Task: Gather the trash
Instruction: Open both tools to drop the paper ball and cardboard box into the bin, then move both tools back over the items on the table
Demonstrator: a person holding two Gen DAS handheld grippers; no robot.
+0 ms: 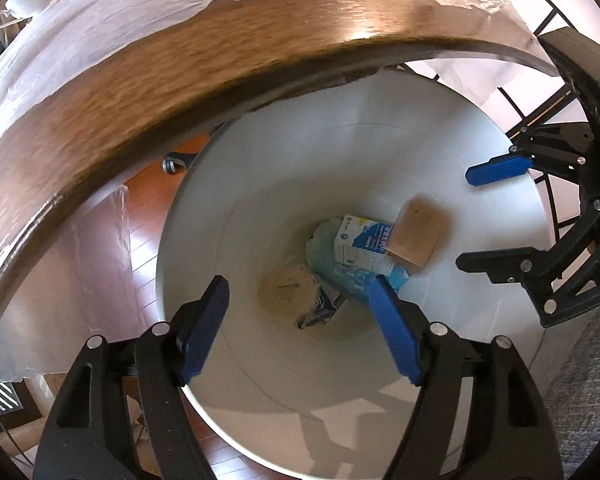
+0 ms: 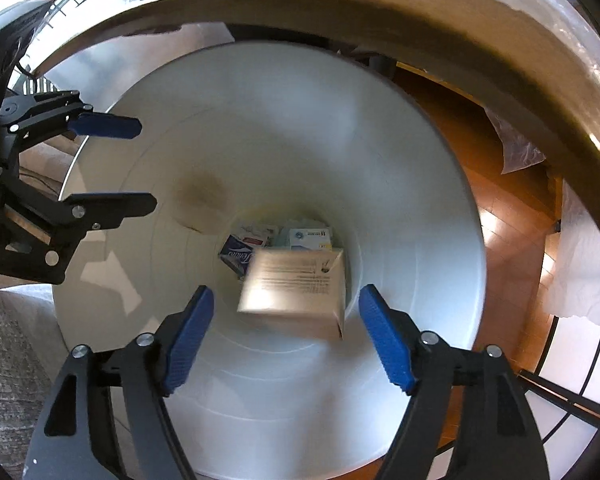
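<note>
Both grippers hang over the mouth of a white trash bin (image 1: 228, 248), also in the right wrist view (image 2: 400, 184). My left gripper (image 1: 300, 320) is open and empty. My right gripper (image 2: 286, 332) is open, and a blurred tan box (image 2: 296, 288) is in the air between and below its fingers, inside the bin. The same box (image 1: 416, 236) shows in the left wrist view, below my right gripper (image 1: 472, 216). At the bin's bottom lie a blue and white carton (image 1: 364, 244), blue packets (image 2: 236, 258) and other wrappers. My left gripper also shows at left in the right wrist view (image 2: 140, 164).
A round wooden table edge (image 1: 180, 64) with a clear plastic cover arches over the bin's far side. Red-brown wood floor (image 2: 500, 200) lies around the bin, grey carpet (image 2: 4, 360) at one side. A black metal frame (image 1: 540, 92) stands by the window.
</note>
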